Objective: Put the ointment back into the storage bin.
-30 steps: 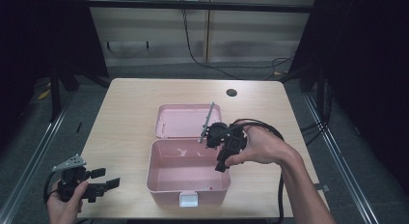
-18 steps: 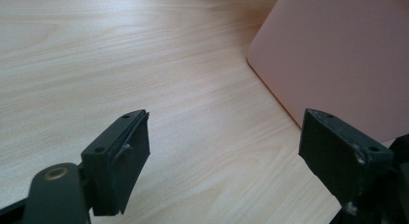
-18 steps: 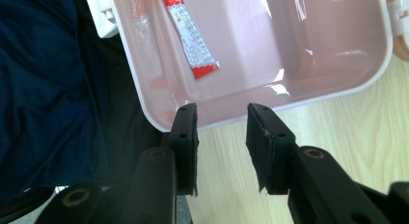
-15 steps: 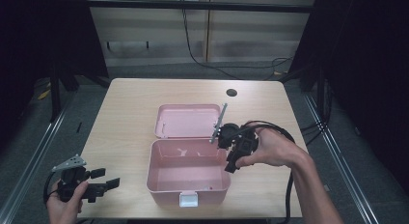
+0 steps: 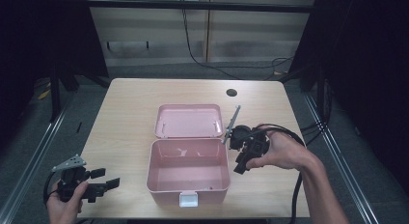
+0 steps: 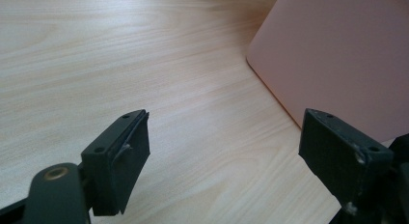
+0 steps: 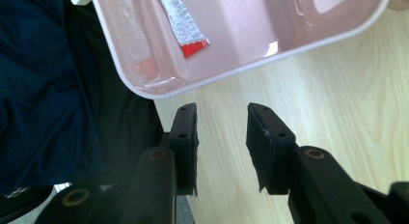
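Right gripper (image 5: 239, 165) just right of the open pink box (image 5: 188, 185), above the table (image 5: 125, 113), jaws a narrow gap apart with nothing between. Inside the box, by its near wall, a red-and-white packet (image 7: 182, 22). Lid (image 5: 188, 120) flat on the far side. Left gripper (image 5: 107, 179) near-left, jaws wide, empty.
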`<state>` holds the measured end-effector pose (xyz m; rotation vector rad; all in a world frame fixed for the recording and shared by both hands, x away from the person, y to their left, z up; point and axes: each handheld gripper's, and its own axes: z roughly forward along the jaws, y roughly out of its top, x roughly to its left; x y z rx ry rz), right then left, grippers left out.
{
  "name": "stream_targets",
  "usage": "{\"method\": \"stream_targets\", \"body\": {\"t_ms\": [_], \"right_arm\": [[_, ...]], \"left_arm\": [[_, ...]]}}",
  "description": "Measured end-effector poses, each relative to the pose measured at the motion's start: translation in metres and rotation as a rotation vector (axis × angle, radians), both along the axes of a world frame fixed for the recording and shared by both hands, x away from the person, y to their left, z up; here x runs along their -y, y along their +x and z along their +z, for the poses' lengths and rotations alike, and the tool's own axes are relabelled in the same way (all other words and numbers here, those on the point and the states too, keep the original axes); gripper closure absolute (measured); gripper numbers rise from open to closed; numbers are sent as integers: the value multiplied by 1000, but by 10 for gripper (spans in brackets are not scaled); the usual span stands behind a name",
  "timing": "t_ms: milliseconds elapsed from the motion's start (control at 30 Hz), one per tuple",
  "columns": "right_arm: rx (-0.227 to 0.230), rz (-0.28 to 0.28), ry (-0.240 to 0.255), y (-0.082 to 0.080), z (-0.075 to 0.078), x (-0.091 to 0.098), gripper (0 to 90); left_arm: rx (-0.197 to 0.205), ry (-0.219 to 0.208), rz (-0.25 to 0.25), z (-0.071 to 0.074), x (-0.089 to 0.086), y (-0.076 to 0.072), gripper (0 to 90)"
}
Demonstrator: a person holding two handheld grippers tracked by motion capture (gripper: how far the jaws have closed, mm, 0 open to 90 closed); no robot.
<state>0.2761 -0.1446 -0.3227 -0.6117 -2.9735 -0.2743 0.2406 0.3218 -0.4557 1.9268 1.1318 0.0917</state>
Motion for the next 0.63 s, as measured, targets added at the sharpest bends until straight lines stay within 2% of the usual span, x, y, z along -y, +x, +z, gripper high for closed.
{"method": "stream_targets", "body": {"t_ms": [67, 267, 633], "right_arm": [[0, -3, 4, 0, -1, 2, 647], [-19, -30, -1, -1, -21, 14, 646], [-26, -79, 9, -2, -45, 31, 629]], "left_arm": [[0, 3, -2, 0, 0, 0, 181], [-3, 4, -2, 0, 0, 0, 181], [-4, 3, 0, 0, 0, 0, 181]]}}
